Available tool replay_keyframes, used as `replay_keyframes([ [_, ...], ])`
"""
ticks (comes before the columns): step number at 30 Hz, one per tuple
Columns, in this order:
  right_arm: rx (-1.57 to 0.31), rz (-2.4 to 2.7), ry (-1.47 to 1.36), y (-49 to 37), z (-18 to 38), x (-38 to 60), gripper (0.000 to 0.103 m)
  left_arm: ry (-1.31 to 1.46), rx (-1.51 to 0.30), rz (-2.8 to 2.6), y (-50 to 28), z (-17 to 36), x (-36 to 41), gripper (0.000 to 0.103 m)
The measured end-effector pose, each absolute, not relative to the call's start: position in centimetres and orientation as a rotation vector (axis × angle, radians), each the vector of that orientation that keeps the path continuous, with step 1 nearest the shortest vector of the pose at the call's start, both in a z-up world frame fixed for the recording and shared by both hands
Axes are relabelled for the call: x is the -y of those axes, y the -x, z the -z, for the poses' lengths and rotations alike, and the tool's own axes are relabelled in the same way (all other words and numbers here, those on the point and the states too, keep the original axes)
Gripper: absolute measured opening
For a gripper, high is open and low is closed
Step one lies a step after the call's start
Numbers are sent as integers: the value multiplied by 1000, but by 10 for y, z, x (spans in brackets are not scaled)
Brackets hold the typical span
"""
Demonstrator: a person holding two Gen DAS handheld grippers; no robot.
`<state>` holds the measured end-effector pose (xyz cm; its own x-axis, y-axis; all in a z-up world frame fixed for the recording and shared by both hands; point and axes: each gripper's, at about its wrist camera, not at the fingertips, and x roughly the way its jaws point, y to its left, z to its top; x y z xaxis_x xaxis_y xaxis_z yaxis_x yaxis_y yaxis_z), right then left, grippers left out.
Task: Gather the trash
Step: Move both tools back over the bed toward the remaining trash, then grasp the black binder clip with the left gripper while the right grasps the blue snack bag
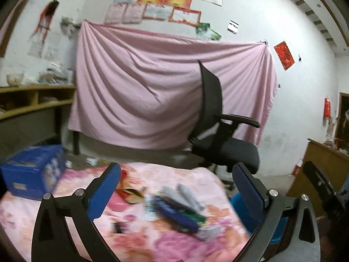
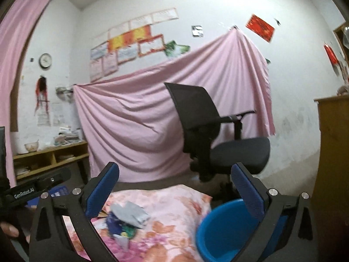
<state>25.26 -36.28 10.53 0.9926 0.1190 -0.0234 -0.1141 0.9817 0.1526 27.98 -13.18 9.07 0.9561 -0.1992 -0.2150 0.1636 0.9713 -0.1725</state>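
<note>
Left wrist: my left gripper [image 1: 176, 187] spread wide, nothing between pads. Below, on pink floral cloth [image 1: 174, 246], trash pile [image 1: 174, 207] blurred: crumpled silver-grey wrappers, dark blue packet, bit of green, red-and-tan packet [image 1: 128, 191] to its left. Blue box [image 1: 32, 172] at far left; black office chair [image 1: 220, 131] beyond.

Right wrist: my right gripper [image 2: 174, 188] also released, empty. Same silver-blue wrapper heap [image 2: 126, 220] lies on cloth, just inside left finger. Blue bin [image 2: 226, 231] lower right, beside cloth edge.
</note>
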Motion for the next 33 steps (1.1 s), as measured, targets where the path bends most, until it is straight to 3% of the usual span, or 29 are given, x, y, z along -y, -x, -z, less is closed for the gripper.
replay_keyframes([
  [18,-98,-223,-37,-266,-87,290,103,26,-201,45,-256,-30,63,100],
  [30,-389,-273,31,-326,-51,259,103,-63,-434,144,-321,6,55,100],
  [33,-467,-287,37,-337,-43,251,91,-36,-526,186,-334,17,51,100],
])
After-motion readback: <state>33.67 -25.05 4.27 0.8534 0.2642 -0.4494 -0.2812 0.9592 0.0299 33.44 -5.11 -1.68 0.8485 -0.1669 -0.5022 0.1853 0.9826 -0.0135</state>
